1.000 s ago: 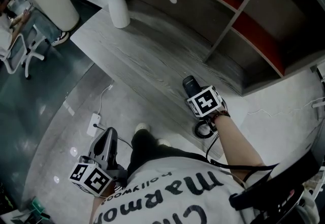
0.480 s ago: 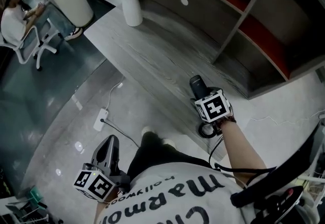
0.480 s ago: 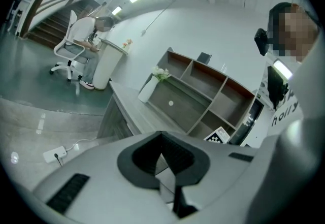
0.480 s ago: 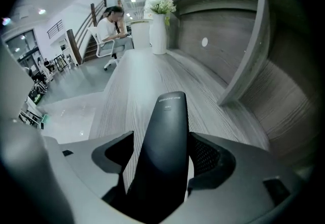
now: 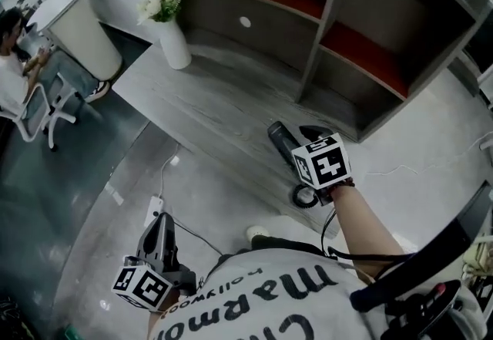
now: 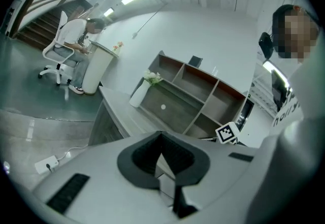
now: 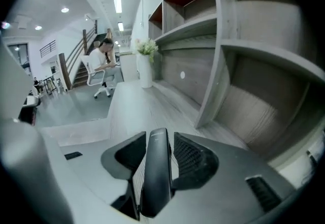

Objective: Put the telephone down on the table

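Note:
A black telephone handset (image 7: 156, 167) stands lengthwise between the jaws of my right gripper (image 7: 155, 139), which have just been closing onto it and now hold it. In the head view the handset (image 5: 279, 138) sticks out ahead of the right gripper (image 5: 286, 147), above the near edge of the grey wood table (image 5: 208, 92). Its coiled cord (image 5: 304, 196) hangs below the hand. My left gripper (image 5: 162, 227) hangs low at my left side over the floor. Its pads (image 6: 147, 154) meet at the tips with nothing between them.
A white vase of flowers (image 5: 171, 42) stands at the table's far left end. An open shelf unit (image 5: 347, 45) rises along the table's back. A power strip (image 5: 152, 211) lies on the floor. A seated person (image 5: 11, 45) and a white pedestal (image 5: 81, 26) are at far left.
The right gripper has risen and tilted with the handset in it, off the table. The head view has swung up, showing more of the shelves. The left gripper has barely shifted.

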`<state>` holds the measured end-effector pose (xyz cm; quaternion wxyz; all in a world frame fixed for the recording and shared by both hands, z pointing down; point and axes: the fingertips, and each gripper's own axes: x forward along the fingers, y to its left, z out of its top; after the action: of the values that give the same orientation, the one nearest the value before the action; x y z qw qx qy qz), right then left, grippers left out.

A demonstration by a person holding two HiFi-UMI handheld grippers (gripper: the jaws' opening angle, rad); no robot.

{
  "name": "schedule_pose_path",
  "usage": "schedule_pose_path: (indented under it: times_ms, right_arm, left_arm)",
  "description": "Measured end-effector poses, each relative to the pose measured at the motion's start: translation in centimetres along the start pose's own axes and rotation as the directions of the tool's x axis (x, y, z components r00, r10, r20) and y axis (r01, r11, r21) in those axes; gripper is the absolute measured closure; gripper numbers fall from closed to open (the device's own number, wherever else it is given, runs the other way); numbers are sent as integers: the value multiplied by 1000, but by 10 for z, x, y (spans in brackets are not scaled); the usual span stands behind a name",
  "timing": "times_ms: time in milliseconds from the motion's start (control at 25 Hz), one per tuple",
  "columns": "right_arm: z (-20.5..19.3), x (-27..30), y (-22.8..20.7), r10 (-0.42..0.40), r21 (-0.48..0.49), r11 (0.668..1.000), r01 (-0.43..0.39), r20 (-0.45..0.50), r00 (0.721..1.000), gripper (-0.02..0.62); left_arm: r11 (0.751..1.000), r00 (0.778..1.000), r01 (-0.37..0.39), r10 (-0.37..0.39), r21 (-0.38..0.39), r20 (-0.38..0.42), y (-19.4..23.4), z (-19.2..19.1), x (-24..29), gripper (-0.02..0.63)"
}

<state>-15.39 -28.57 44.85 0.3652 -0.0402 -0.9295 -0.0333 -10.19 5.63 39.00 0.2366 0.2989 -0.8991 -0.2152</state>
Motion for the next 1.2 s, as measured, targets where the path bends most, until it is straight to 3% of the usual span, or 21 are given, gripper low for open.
schedule_pose_path:
  times_ms: [120, 280, 440, 680, 1200]
  right_arm:
    - [11, -28, -8, -78, 57, 996, 74, 82, 994, 531]
    - [20, -67, -7, -142, 143, 983, 116, 192, 971, 574]
    - [9, -102, -1, -209, 179, 969, 169, 236, 949, 583]
    - [-27, -145, 0, -300, 240, 939, 247, 217, 929, 583]
    - [-94, -197, 25, -370, 288, 904, 315, 161, 915, 584]
  left_arm:
    - [999, 999, 50, -50, 8, -22, -7, 1, 0, 597]
    - [994, 993, 105, -104, 21, -56, -6, 2, -4, 597]
    - [990, 989, 138, -135, 34, -64, -4, 3, -13, 597]
    - [980, 977, 194, -190, 38, -95, -10, -6, -26, 597]
    - [963, 959, 266, -260, 38, -114, -19, -31, -62, 597]
